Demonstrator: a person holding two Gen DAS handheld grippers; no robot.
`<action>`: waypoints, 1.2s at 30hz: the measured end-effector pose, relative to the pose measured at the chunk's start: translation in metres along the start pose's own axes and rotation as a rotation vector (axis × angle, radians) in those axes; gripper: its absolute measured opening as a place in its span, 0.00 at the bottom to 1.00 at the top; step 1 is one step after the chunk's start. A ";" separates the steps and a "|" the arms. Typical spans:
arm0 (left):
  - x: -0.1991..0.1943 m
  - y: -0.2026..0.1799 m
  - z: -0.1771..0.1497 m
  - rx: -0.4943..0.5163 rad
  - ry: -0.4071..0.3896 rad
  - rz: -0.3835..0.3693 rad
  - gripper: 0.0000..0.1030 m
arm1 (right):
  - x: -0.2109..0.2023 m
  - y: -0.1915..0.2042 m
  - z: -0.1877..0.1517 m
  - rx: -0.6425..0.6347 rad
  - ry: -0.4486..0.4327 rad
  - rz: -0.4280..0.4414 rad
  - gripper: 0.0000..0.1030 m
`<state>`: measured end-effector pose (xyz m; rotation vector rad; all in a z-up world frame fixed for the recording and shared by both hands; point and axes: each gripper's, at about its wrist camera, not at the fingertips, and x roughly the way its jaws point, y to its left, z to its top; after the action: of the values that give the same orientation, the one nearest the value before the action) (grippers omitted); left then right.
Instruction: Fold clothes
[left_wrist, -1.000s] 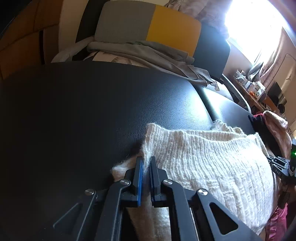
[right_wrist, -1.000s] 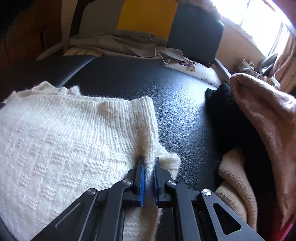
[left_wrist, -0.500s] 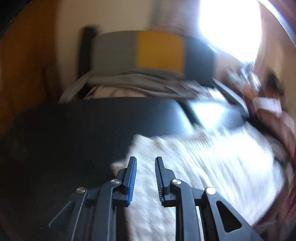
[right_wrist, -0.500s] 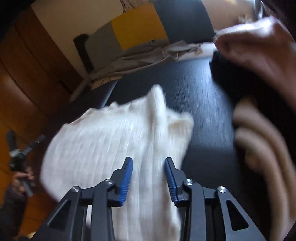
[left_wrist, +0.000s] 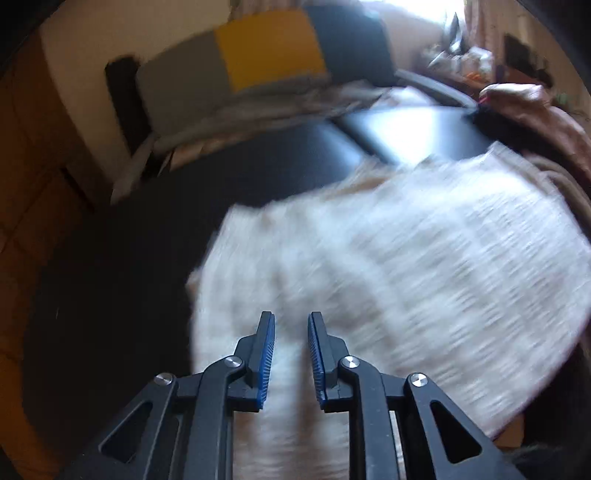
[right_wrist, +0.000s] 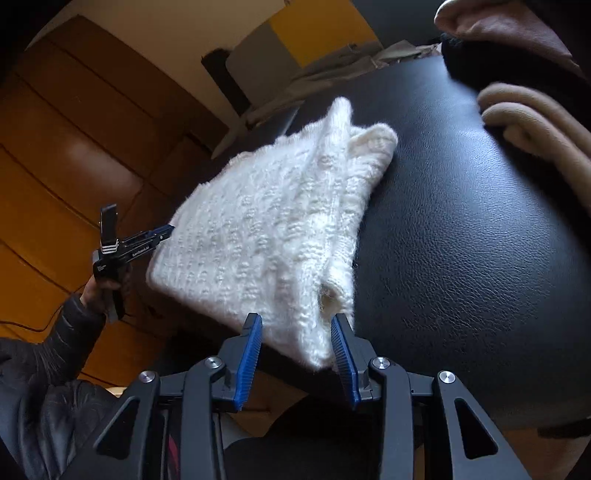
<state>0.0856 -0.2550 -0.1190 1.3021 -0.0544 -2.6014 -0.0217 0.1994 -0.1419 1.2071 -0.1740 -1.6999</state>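
A white knitted sweater (left_wrist: 406, 266) lies folded on the black leather surface (left_wrist: 129, 240). My left gripper (left_wrist: 291, 321) hovers over its near left part, jaws a little apart and closing, with nothing pinched between them. In the right wrist view the sweater (right_wrist: 266, 229) hangs slightly over the near edge. My right gripper (right_wrist: 297, 323) has its jaws opening; the sweater's near hem sits between the blue pads without being pressed. The left gripper (right_wrist: 168, 229) also shows there, side-on at the sweater's left edge, held by a hand (right_wrist: 99, 291).
A pile of tan and pink garments (right_wrist: 535, 122) with something black lies right of the sweater. A grey and yellow cushion (left_wrist: 266, 48) and a grey garment (left_wrist: 277, 107) sit at the back. A wooden floor (right_wrist: 55, 166) lies beyond the left edge.
Both grippers were shut on the sweater's near corners; both have let go and pulled back. The right one has swung to the right and rolled, so the sweater now sits further left in its view.
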 end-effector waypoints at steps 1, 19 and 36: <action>-0.005 -0.014 0.009 0.012 -0.034 -0.049 0.17 | -0.002 0.000 -0.001 0.002 -0.014 0.013 0.42; 0.081 -0.253 0.096 0.322 -0.013 -0.539 0.19 | 0.079 0.017 0.040 -0.197 0.462 0.326 0.56; 0.029 -0.142 0.068 0.006 -0.147 -0.489 0.19 | -0.010 0.023 0.044 -0.055 0.082 -0.017 0.61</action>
<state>-0.0125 -0.1276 -0.1198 1.2485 0.2649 -3.1000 -0.0407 0.1783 -0.1001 1.2380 -0.0670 -1.6565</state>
